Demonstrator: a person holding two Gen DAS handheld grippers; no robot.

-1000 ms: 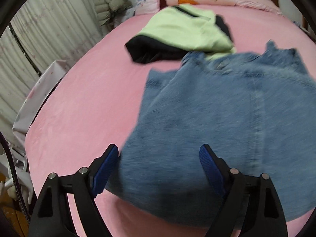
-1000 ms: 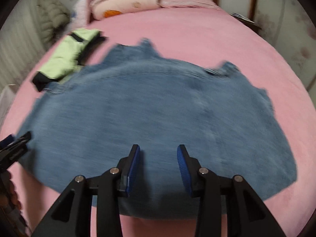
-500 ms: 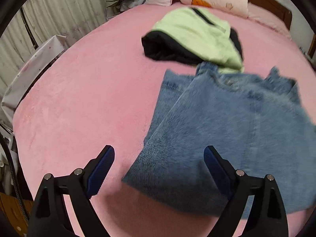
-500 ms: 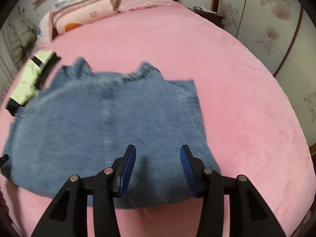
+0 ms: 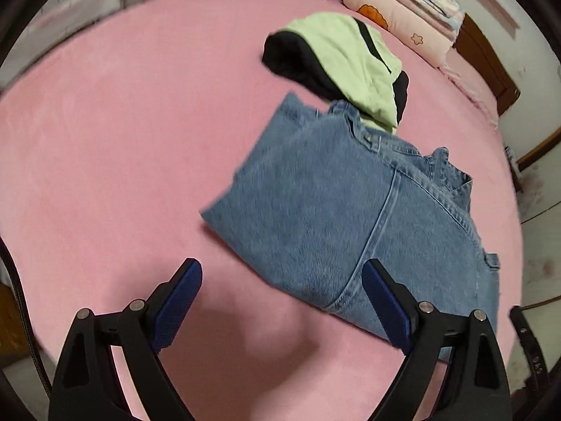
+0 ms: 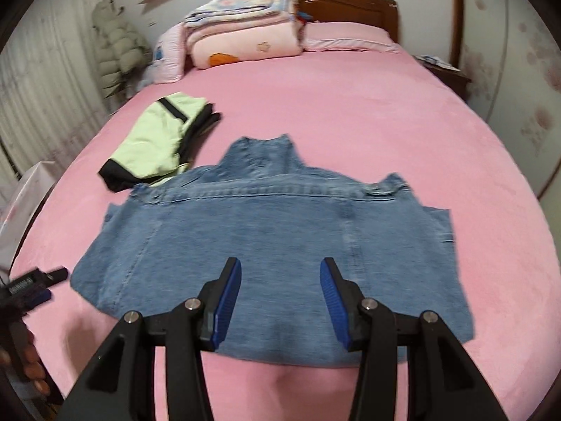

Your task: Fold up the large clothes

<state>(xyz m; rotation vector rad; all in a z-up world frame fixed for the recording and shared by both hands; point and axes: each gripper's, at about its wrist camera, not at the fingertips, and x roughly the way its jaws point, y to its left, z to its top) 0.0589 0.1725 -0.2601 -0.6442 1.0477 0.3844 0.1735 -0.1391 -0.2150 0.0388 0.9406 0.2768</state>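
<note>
Both my grippers hang spread and empty: left gripper point(image 5: 282, 301) off the denim jacket's point(image 6: 277, 245) near-left corner, right gripper point(image 6: 280, 293) over its hem. The jacket lies back-up, flat on the pink bed point(image 6: 368, 112). Between folds, I reckon; next, pinching a side edge.

Home bedroom: pink bed point(image 6: 350, 112), headboard point(image 6: 350, 10).
</note>
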